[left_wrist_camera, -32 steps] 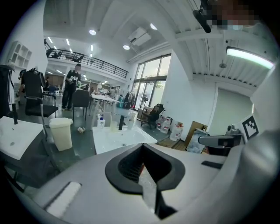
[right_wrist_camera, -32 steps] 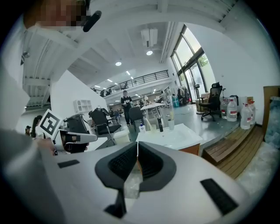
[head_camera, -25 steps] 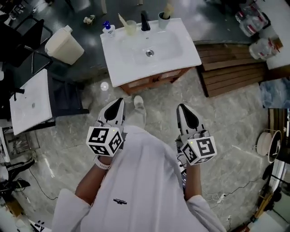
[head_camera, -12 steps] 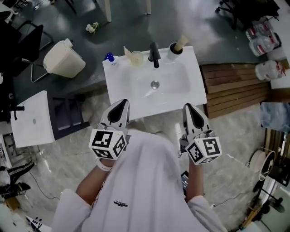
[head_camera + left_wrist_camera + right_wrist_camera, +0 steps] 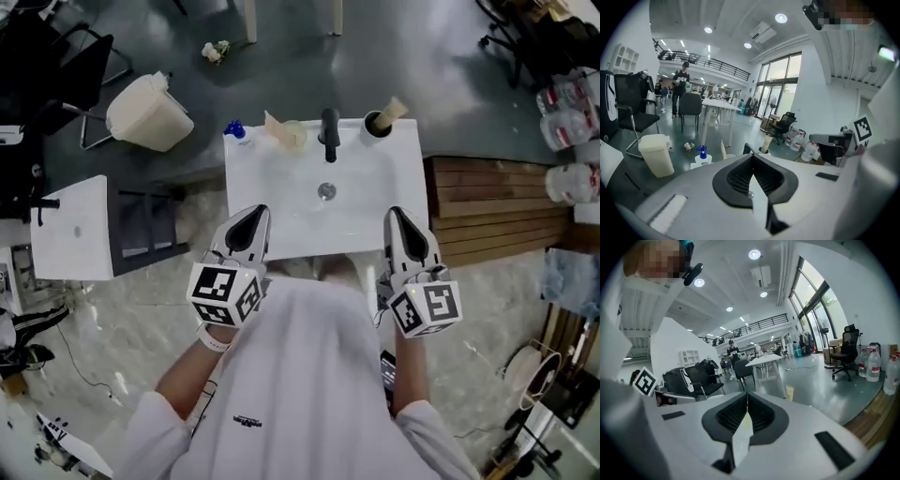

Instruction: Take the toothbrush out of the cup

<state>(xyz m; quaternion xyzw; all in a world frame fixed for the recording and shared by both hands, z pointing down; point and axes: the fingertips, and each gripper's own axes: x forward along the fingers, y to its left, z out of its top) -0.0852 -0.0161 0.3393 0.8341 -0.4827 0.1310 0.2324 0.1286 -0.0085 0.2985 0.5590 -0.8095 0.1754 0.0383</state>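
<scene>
Cream-coloured and thin, the toothbrush (image 5: 273,125) leans in a translucent cup (image 5: 294,136) at the far rim of the white sink (image 5: 366,217). It is too small to make out its bristles. From the left hand-held gripper (image 5: 255,212) the cup lies straight ahead across the basin and a little to the right, well apart from the tips. This hand-held gripper has its jaws pressed together with nothing between them and hovers over the sink's near edge. The right hand-held gripper (image 5: 394,214) is likewise closed on nothing, over the same edge. A black faucet (image 5: 329,136) stands ahead between the two. Ahead of the right hand-held gripper, slightly left, a dark cup (image 5: 376,125) holds a broader beige object (image 5: 394,107). Ahead-left of the left one stands a blue-topped soap bottle (image 5: 234,129), and farther left a pale bin (image 5: 150,112) sits on the floor.
</scene>
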